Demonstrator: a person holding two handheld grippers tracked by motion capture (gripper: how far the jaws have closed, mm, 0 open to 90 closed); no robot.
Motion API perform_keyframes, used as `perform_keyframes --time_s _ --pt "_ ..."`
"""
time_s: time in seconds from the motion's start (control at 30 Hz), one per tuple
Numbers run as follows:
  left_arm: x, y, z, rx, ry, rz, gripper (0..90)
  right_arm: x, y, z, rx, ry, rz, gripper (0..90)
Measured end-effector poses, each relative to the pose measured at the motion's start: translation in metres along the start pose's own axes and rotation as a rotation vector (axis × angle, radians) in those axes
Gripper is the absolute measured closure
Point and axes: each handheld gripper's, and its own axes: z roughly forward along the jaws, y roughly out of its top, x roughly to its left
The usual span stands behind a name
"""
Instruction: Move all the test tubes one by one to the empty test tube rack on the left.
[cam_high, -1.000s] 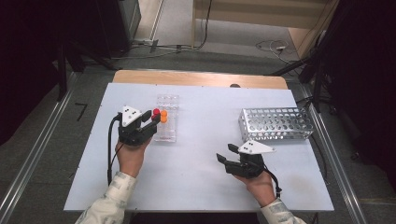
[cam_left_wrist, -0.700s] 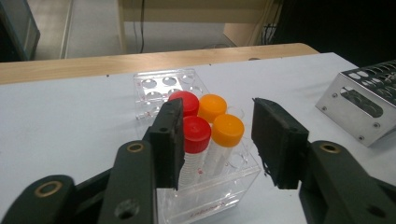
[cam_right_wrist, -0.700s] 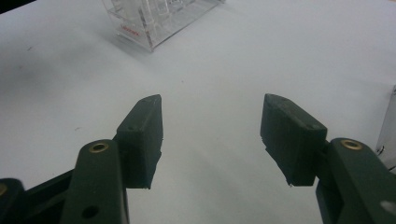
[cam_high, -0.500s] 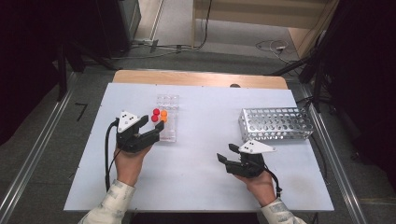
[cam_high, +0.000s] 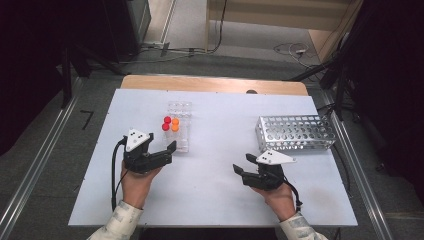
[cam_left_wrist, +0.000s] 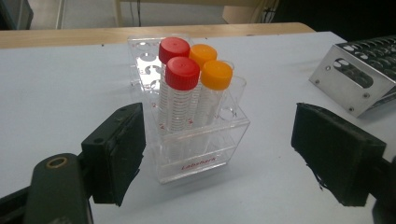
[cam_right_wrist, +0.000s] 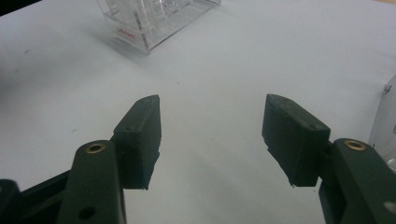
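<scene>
Four capped tubes (cam_left_wrist: 191, 88) seated in clear rack (cam_left_wrist: 201, 149); metal rack (cam_high: 295, 132) unfilled. Left gripper (cam_high: 167, 150), jaws just opening, gapes empty beside clear rack; right gripper (cam_high: 240, 167) wide, empty.

left gripper (cam_left_wrist: 219, 154) fingers just opened, apart | clear rack (cam_left_wrist: 196, 140) between, untouched | four capped tubes (cam_left_wrist: 182, 93) upright

Black hand-held gripper (cam_high: 167, 152), grey three-cornered top plate, black cable, pale patterned sleeves

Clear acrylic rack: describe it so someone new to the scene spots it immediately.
On the white table, look left of centre, just ahead of the left gripper. The clear acrylic rack holds four capped tubes, two red and two orange. Its see-through plastic separates it from the perforated metal rack on the right.
</scene>
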Motion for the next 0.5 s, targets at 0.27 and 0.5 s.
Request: perform_keyframes --time_s 0.27,0.5 --pt "0.005 -0.007 -0.005 -0.001 0.022 -0.007 16.2 -0.005 0.0 -0.004 -0.007 -0.004 0.016 33.5" --pt "0.015 -0.013 -0.01 0.003 0.043 -0.03 16.1 -0.01 -0.002 -0.008 -0.01 -0.01 0.021 32.0"
